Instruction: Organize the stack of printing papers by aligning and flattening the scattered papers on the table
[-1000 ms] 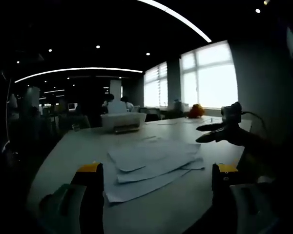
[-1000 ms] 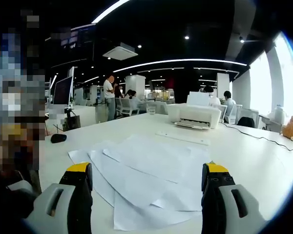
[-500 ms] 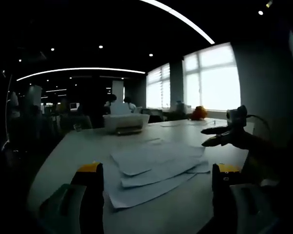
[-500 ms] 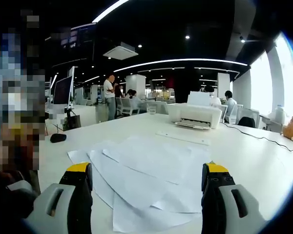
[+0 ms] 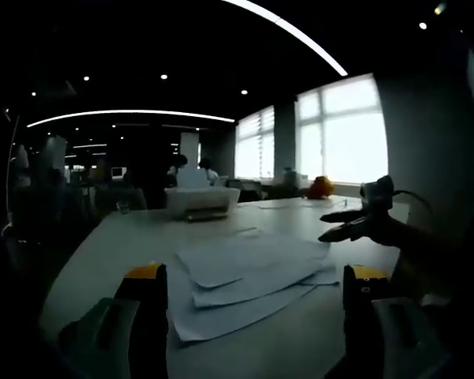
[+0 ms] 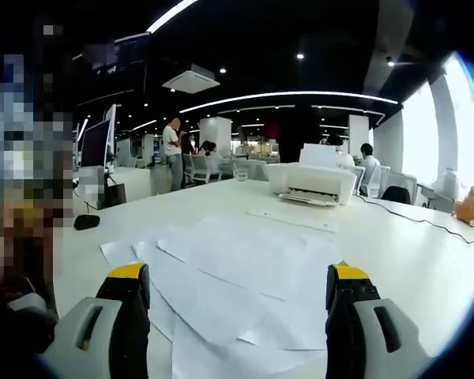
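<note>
Several white sheets of printing paper [image 6: 237, 276] lie fanned and overlapping on the white table [image 6: 411, 253]. In the left gripper view the same scattered papers [image 5: 245, 272] sit just beyond my jaws. My left gripper [image 5: 249, 296] is open, holding nothing, its yellow-tipped jaws standing wide at the near edge of the sheets. My right gripper [image 6: 237, 296] is open too, hovering over the near part of the pile. The right gripper [image 5: 351, 225] also shows from the side in the left gripper view, above the papers' right edge.
A white printer [image 6: 312, 183] stands at the far side of the table, with a flat strip [image 6: 288, 219] lying before it. A black mouse [image 6: 85, 222] rests at the left. An orange toy [image 6: 472, 207] sits far right. People stand and sit in the office behind.
Both views have shifted slightly as the hands moved; the right gripper has edged forward over the papers. The sheets lie as before.
</note>
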`<state>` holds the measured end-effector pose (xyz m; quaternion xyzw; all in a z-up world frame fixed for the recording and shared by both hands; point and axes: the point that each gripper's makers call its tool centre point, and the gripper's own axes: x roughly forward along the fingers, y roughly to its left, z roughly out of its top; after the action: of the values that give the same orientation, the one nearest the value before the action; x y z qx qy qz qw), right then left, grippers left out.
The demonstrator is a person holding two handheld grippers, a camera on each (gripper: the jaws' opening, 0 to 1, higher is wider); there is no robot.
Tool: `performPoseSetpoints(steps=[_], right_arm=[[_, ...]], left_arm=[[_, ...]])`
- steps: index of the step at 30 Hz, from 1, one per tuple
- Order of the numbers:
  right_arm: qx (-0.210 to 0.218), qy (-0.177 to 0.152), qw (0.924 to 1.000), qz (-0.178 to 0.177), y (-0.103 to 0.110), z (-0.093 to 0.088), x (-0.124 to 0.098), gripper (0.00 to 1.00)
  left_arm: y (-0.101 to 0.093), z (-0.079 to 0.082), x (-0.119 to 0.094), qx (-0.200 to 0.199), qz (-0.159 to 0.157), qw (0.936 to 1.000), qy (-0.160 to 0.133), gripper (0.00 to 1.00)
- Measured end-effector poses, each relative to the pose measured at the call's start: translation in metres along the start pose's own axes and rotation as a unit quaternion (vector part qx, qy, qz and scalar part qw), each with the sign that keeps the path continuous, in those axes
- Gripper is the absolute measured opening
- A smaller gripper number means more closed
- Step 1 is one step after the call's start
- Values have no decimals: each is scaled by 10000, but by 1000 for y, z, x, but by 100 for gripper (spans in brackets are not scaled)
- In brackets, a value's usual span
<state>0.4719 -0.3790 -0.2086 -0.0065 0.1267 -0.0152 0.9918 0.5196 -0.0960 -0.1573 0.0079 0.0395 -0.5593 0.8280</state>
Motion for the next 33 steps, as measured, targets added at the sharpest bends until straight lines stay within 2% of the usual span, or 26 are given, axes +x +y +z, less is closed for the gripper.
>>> performPoseSetpoints(steps=[13,24,33], right_arm=[[68,193,9998,90,9,-12,22,87],[40,192,9998,47,4,-10,41,87],[48,363,9993,-12,0,-23,52,87]], left_arm=[[-4,-3,0,36,-45,10000,42,94],[-11,2,-1,94,-135,9999,22,94],[-16,-3,-1,86,-200,9997,80,94]])
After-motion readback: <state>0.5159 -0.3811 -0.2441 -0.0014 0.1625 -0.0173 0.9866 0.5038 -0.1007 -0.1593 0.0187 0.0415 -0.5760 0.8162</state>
